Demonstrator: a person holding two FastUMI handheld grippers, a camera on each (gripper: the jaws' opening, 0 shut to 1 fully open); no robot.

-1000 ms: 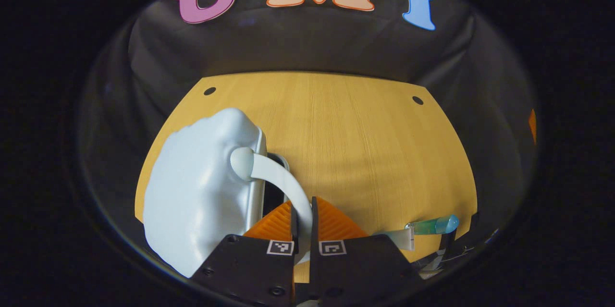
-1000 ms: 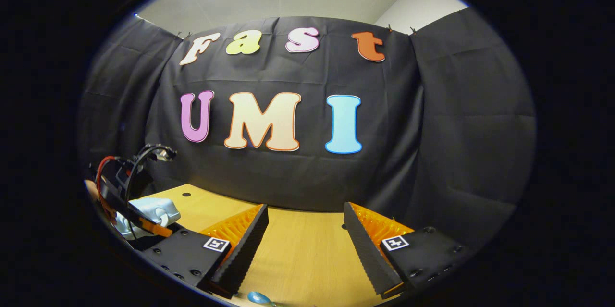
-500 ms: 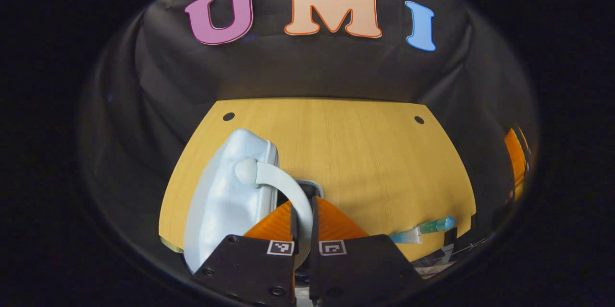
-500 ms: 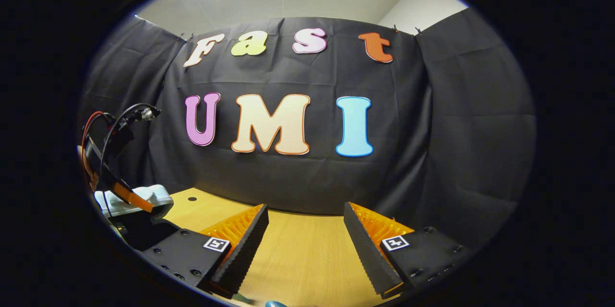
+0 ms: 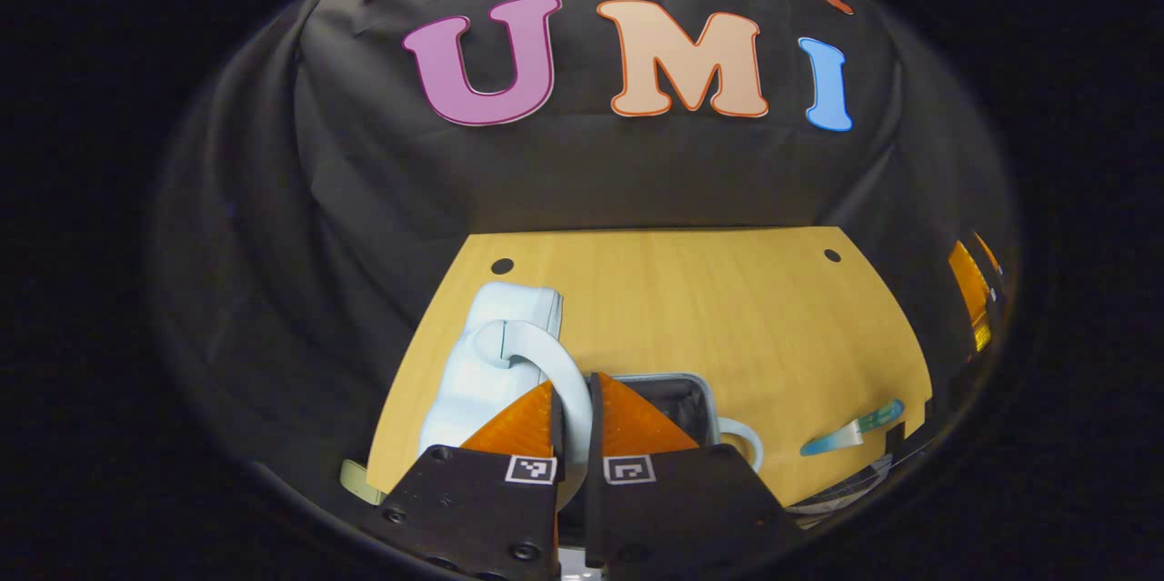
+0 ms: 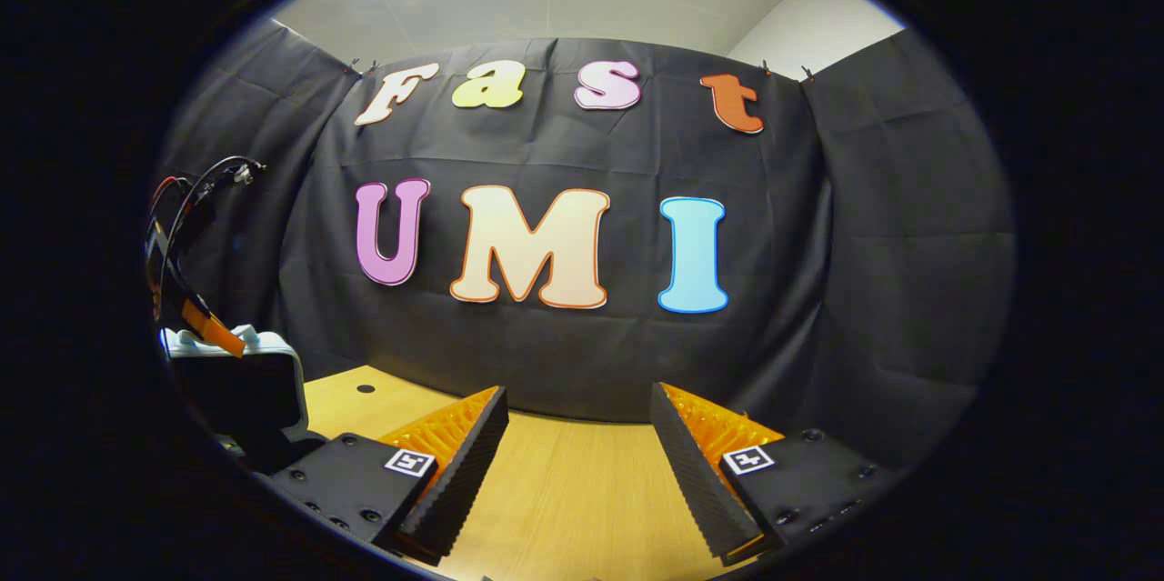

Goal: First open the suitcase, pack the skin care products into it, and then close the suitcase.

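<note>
Left gripper (image 5: 575, 399) stays clamped on the lid handle (image 5: 546, 358), suitcase lid (image 5: 496, 354) now swung up higher than a second ago, exposing the dark base (image 5: 677, 395). Opening looks nearly done. Right gripper (image 6: 579, 435) hangs open, empty; skincare tube (image 5: 850, 431) waits on the table (image 5: 727, 308).

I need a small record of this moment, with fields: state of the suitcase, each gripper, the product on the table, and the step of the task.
suitcase: pale blue suitcase, lid raised, dark inside showing
left gripper: left gripper, fingers closed on the lid handle
right gripper: right gripper, open, holding nothing, above the table
product: blue-green tube lying on the table, right of the suitcase, not packed
step: opening; packing not yet begun
</note>
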